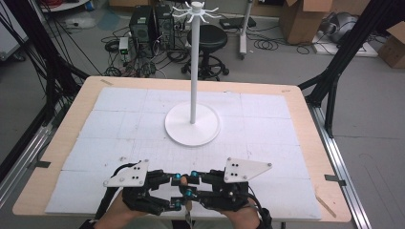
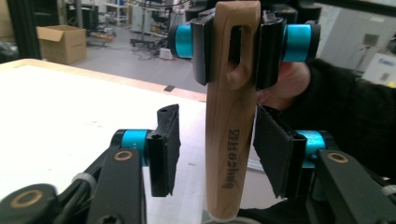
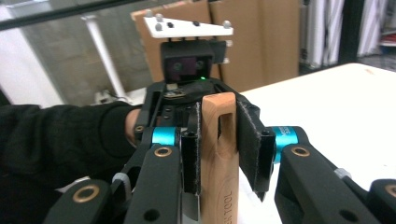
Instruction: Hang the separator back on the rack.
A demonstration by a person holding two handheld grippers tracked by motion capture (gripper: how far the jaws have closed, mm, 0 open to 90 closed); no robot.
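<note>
Your right gripper (image 3: 219, 154) clamps the slotted top of the wooden handle (image 2: 232, 116) at frame centre while your left gripper (image 2: 217, 149) stands released around it, so with just 1 grip it may swivel or slip tableward

stand (image 1: 192, 123) sitting mid-table (image 1: 305, 143) | grippers facing at near edge | wooden handle (image 2: 232, 116) standing between them
</note>
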